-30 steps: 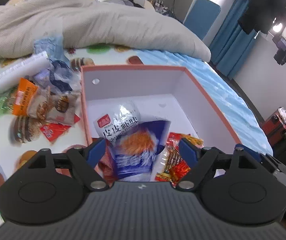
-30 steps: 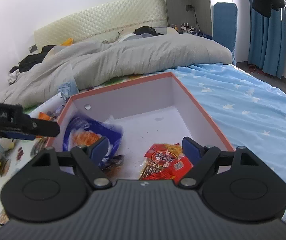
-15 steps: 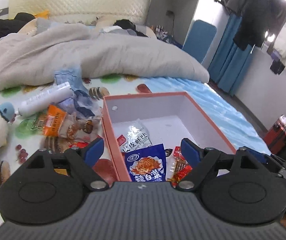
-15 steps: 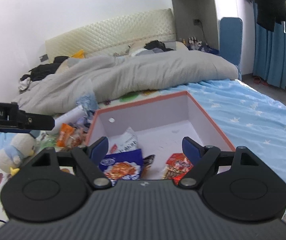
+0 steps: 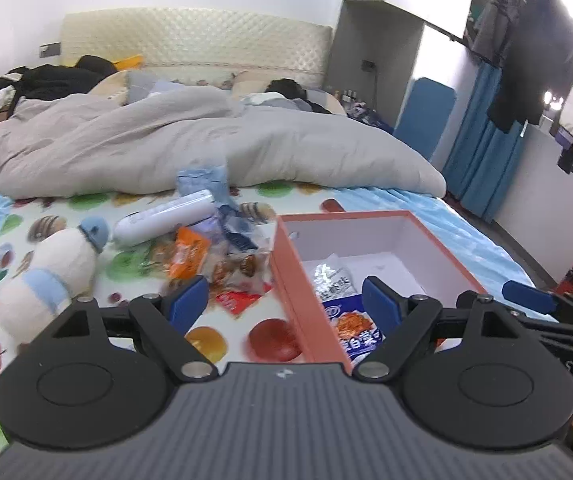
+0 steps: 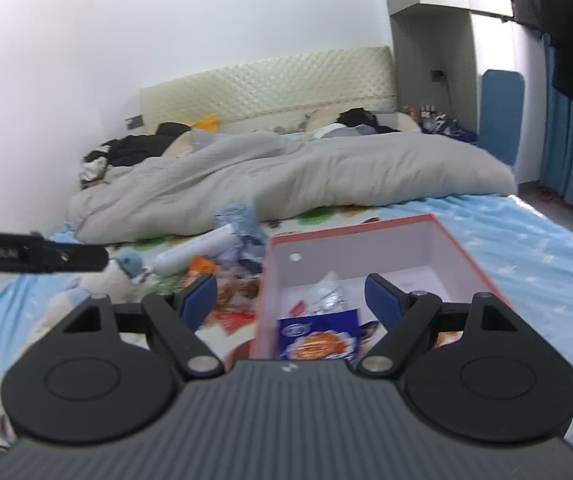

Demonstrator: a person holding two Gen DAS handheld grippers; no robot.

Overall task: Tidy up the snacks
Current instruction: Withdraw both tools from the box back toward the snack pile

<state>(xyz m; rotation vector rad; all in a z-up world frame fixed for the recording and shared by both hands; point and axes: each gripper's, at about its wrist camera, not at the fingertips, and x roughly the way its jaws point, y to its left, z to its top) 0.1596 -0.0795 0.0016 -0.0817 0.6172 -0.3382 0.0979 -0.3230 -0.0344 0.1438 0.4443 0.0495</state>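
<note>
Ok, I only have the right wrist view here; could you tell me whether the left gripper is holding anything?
Observer: No. The left gripper is open with nothing between its fingers, and it hangs above the left wall of the box.
Operator: Thank you. The plush toy is a blur for me; how does it lie?
Observer: The plush toy lies tipped over, left of the box, with its blue cap close to the white tube.
</note>
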